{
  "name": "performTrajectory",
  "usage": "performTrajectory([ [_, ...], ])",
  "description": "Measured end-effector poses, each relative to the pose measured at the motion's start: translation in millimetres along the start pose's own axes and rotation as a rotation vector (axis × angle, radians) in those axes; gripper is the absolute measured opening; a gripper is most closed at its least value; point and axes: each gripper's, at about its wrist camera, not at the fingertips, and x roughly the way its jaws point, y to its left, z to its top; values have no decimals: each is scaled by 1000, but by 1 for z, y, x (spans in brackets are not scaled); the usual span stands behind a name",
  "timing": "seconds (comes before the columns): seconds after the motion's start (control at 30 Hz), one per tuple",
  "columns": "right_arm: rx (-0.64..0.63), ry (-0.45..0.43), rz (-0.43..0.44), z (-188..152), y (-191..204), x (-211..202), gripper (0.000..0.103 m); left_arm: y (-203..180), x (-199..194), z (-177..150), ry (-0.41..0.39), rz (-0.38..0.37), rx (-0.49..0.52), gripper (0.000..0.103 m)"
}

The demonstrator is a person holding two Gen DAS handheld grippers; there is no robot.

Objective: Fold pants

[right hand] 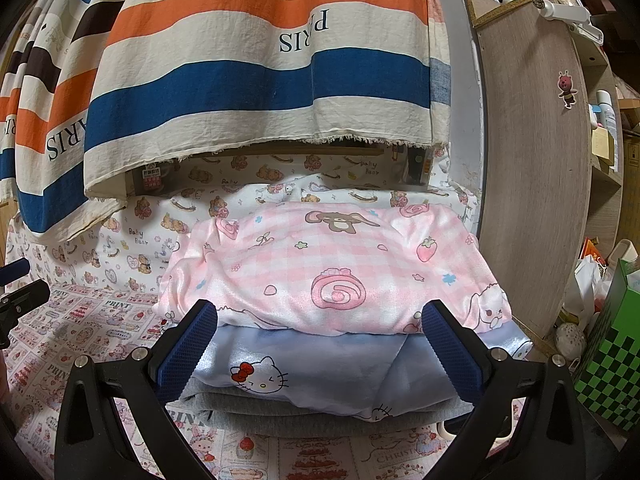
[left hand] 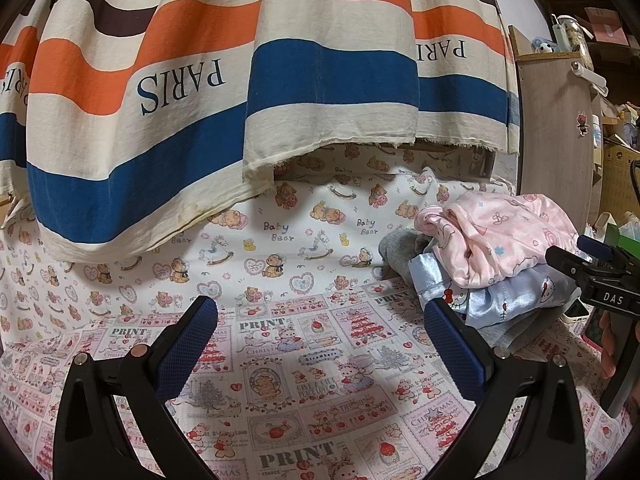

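Observation:
A stack of folded garments lies on the printed bed sheet (left hand: 304, 360). On top are pink checked pants (right hand: 340, 268) with cartoon prints, over a light blue Hello Kitty garment (right hand: 320, 372) and a grey one (right hand: 256, 404). The stack also shows in the left wrist view, with the pink pants (left hand: 496, 236) at the right. My right gripper (right hand: 320, 320) is open, its jaws spread on either side of the stack's near edge, holding nothing. My left gripper (left hand: 320, 320) is open and empty above the bare sheet, left of the stack. The right gripper (left hand: 600, 276) shows at the right edge of the left wrist view.
A striped orange, blue and brown cloth (left hand: 224, 80) marked PARIS hangs over the back of the bed. A wooden shelf panel (right hand: 536, 168) stands to the right. A green checked box (right hand: 612, 364) and bags sit at far right.

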Motion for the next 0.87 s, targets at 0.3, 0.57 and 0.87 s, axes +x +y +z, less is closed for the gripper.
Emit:
performTrajectory([
  [0.3, 0, -1, 0, 0, 0, 0, 102, -1, 0, -1, 3, -1, 1, 102],
  [0.57, 0, 0, 0, 0, 0, 0, 103, 0, -1, -1, 3, -1, 0, 102],
  [0.87, 0, 0, 0, 0, -1, 0, 102, -1, -1, -1, 7, -5, 3, 102],
])
